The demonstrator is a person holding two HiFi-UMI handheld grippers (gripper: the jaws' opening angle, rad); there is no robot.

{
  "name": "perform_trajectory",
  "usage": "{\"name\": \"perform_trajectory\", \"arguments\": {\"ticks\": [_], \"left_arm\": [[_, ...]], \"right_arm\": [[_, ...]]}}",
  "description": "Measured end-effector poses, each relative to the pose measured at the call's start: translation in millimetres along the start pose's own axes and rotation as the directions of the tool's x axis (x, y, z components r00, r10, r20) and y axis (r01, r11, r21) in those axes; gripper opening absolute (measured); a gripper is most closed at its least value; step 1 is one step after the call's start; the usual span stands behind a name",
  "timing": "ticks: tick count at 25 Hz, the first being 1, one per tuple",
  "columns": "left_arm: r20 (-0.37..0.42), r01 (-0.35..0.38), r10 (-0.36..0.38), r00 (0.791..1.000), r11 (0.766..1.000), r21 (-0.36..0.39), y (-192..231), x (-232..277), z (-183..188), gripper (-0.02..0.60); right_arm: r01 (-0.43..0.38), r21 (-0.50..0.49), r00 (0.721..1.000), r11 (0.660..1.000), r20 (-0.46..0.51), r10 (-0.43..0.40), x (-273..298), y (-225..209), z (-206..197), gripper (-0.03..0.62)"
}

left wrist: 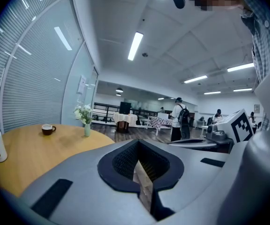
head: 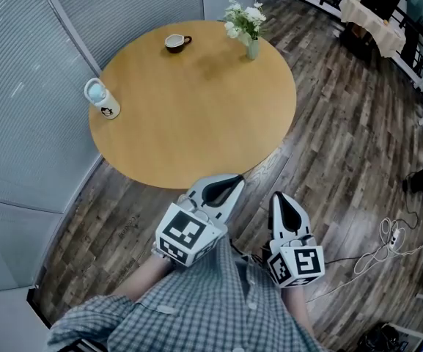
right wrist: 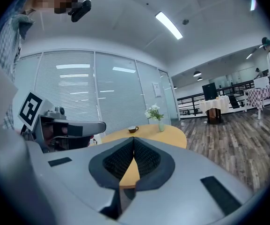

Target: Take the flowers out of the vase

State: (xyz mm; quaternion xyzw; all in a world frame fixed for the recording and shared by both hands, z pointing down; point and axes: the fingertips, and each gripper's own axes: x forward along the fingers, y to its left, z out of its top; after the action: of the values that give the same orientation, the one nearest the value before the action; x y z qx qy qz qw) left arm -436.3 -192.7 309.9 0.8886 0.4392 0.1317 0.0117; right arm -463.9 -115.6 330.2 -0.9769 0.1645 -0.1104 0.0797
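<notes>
The round table (head: pixel 196 123) lies ahead of me; I hold my left claw (head: pixel 232 184) and right claw (head: pixel 280 202) side by side off its near edge, each with jaws pressed together on nothing, as nothing is yet within reach. The vase (head: pixel 253 49) stands upright near the far rim, well apart from both claws, the flowers (head: pixel 244 15) in it, so the task looks unstarted. A bottle (head: pixel 103 99) at the left rim and a cup (head: pixel 175 42) at the far rim leave the approach open.
</notes>
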Motion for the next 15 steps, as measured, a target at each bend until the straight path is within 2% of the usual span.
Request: {"name": "perform_trajectory", "arguments": {"ticks": [5, 9, 15], "left_arm": [[0.019, 0.014, -0.013, 1.000, 1.000, -0.008, -12.3, 12.9, 3.7, 0.008], [0.025, 0.053, -0.052, 0.998, 0.998, -0.016, -28.4, 24.8, 4.7, 0.008], [0.004, 0.114, -0.114, 0.993, 0.993, -0.005, -44.0, 45.1, 3.8, 0.008]], "right_arm": [[0.035, -0.006, 0.999, 0.999, 0.002, -0.035, -16.0, -19.6, -3.0, 0.009], [0.087, 0.008, 0.996, 0.996, 0.012, -0.087, -31.5, -39.4, -3.8, 0.009], [0.134, 0.077, 0.991, 0.988, 0.012, -0.135, -43.7, -56.8, -9.7, 0.009]]}}
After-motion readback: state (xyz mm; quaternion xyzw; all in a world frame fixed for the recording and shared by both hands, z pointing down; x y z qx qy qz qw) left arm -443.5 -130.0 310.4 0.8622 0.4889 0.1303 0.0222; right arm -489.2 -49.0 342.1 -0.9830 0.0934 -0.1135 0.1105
